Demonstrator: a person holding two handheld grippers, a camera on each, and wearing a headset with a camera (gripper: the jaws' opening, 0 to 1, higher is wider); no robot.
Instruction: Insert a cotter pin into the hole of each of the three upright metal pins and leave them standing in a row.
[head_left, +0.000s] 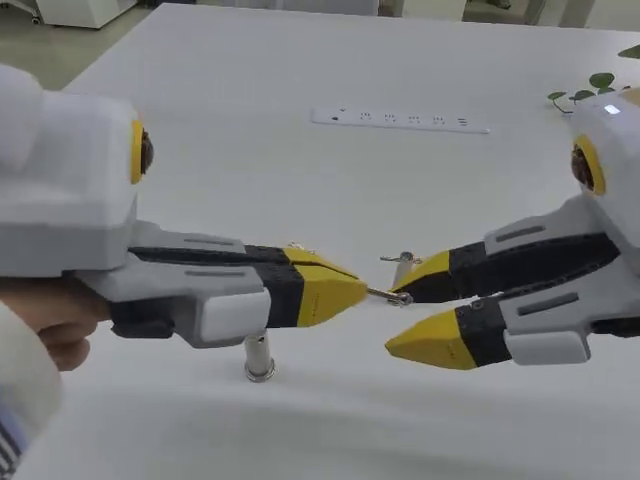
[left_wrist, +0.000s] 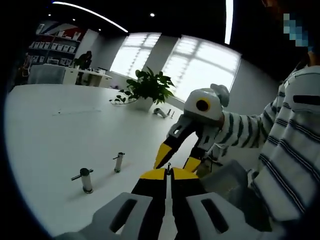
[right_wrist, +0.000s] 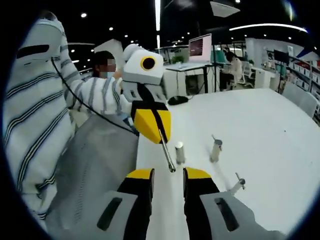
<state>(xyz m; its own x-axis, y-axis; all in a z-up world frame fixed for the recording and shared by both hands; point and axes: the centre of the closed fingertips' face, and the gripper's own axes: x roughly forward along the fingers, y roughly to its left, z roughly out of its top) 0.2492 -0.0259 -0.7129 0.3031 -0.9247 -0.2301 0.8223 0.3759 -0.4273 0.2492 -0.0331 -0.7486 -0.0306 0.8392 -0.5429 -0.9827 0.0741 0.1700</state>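
Steel and bare, one upright metal pin (head_left: 259, 357) stands nearest the person on the white tabletop (head_left: 250, 130), well in from its edges, with nothing through its top.

Just above and beyond it in the head view, the left tool (head_left: 335, 287) reaches in from the left edge of the tabletop. Its yellow-tipped jaws are pressed together on a thin cotter pin (head_left: 385, 295), which juts out past the tips towards the right. A hand (head_left: 45, 320) with a striped sleeve holds this tool from behind.

The right tool (head_left: 397, 320) comes in from the right edge with its jaws spread. The free end of the cotter pin lies at the tip of its upper jaw, and the lower jaw hangs apart below. In the right gripper view, that cotter pin points down into the gap between the spread jaws.

Just behind the meeting point stands a second metal pin (head_left: 404, 265), upright, with a fitted cotter pin (head_left: 388, 259) crossing its top. The right gripper view shows a third metal pin (right_wrist: 215, 150), also upright, with another fitted cotter pin (right_wrist: 213, 138) at its top. It stands just beside the bare one.

Far back, towards the far edge, lies a white power strip (head_left: 400, 120). A green plant (head_left: 585, 90) sits at the far right corner.
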